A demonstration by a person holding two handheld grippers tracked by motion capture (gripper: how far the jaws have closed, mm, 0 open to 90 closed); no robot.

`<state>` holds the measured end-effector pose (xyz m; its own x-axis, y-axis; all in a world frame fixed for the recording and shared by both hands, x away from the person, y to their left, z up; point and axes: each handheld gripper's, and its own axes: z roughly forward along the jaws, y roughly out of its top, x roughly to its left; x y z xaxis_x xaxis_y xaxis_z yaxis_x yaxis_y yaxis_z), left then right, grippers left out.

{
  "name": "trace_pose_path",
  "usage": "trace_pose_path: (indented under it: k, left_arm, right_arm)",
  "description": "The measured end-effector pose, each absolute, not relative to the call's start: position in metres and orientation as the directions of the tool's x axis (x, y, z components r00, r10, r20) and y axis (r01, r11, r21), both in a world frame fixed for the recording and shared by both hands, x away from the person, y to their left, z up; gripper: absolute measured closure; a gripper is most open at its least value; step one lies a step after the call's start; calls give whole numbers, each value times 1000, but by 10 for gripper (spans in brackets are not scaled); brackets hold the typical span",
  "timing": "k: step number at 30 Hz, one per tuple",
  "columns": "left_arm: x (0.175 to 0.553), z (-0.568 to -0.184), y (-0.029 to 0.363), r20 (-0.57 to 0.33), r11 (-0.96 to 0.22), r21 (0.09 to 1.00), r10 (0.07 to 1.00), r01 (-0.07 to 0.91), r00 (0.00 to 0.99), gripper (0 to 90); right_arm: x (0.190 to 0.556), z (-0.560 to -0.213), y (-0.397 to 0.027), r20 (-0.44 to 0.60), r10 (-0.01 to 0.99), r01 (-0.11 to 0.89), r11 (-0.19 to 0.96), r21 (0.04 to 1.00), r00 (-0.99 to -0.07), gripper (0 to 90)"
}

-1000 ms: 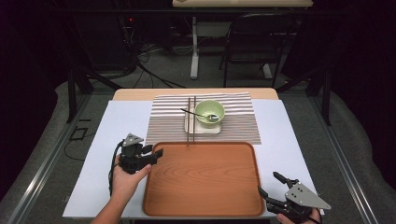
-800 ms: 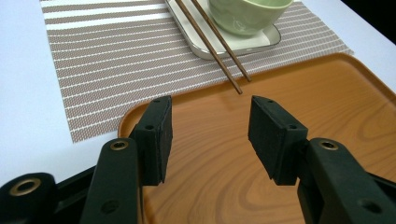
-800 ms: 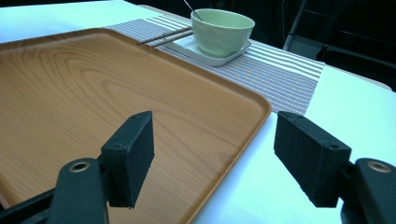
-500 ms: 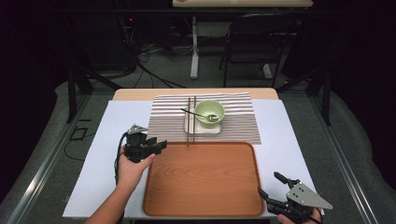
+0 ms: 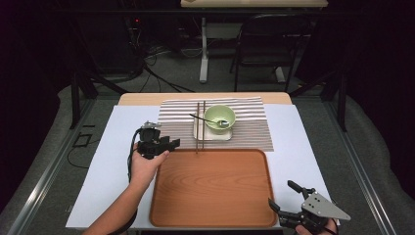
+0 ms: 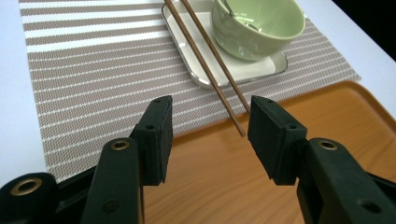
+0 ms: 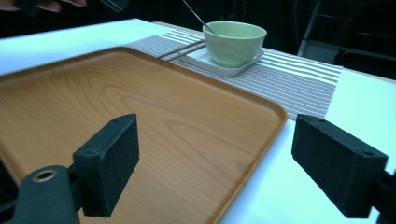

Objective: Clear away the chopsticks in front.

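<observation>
A wooden tray [image 5: 210, 186] lies at the near middle of the table. Beyond it, two brown chopsticks [image 5: 198, 127] rest with their tips over the tray's far rim, beside a green bowl [image 5: 219, 117] on a white plate [image 5: 200, 133]. My left gripper [image 5: 169, 143] hovers open at the tray's far left corner; in its own view [image 6: 210, 135] the chopstick tips [image 6: 236, 121] lie just ahead of the gap. At the near right corner, my right gripper [image 5: 281, 194] has just been opening. It stands open [image 7: 215, 158], with the tray's rim [image 7: 261, 135] below the gap and untouched.
A striped placemat [image 5: 249, 127] lies under the plate and bowl, and a spoon [image 5: 210, 120] leans in the bowl. A white cover [image 5: 112, 161] spreads over the table. Behind the table stand a chair [image 5: 266, 49] and a desk leg [image 5: 203, 54].
My left gripper has moved away from me and a little right, toward the chopstick tips. The right hand has stayed at the tray's near right corner.
</observation>
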<state>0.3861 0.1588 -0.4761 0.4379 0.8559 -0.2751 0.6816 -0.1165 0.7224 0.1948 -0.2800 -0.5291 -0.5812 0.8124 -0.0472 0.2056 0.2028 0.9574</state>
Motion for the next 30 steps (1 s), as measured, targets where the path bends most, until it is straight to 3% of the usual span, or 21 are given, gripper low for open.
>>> trace_pose_path:
  k: [15,30]
  left_arm:
    - [416,-483,145,-327,-75,689,856,721,401,510]
    - [442,-489,135,-387,-26,655,847,755,365,531]
  right_arm:
    - [193,-531,-282,-52,809,158,177,971,-586,141]
    - [193,-536,-282,-10,790,185,156,970,-613,142]
